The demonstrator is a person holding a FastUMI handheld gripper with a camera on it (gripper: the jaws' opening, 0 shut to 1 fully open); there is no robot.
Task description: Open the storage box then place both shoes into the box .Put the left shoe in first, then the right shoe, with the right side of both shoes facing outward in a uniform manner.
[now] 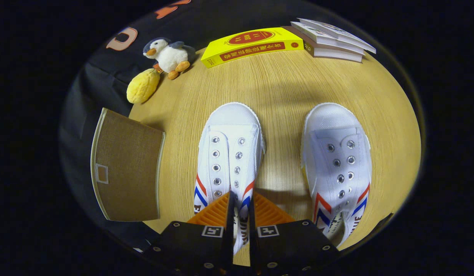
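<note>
Two white canvas shoes with red and blue side stripes stand side by side on the wooden table point(282, 88), toes pointing away from me. My gripper point(240, 199) is at the heel end of the left-hand shoe point(229, 149). Its fingers are nearly together, with the right side wall of that shoe's opening pinched between them. The right-hand shoe point(338, 153) stands apart to the right of the fingers, untouched. The brown fabric storage box point(125, 168) with pale trim sits left of the held shoe at the table's left edge. Whether its lid is open, I cannot tell.
Beyond the shoes lie a yellow book point(252, 45) and a stack of pale books point(332, 40) along the far edge. A plush penguin point(168, 53) and a yellow plush toy point(143, 86) sit at the far left, beyond the box.
</note>
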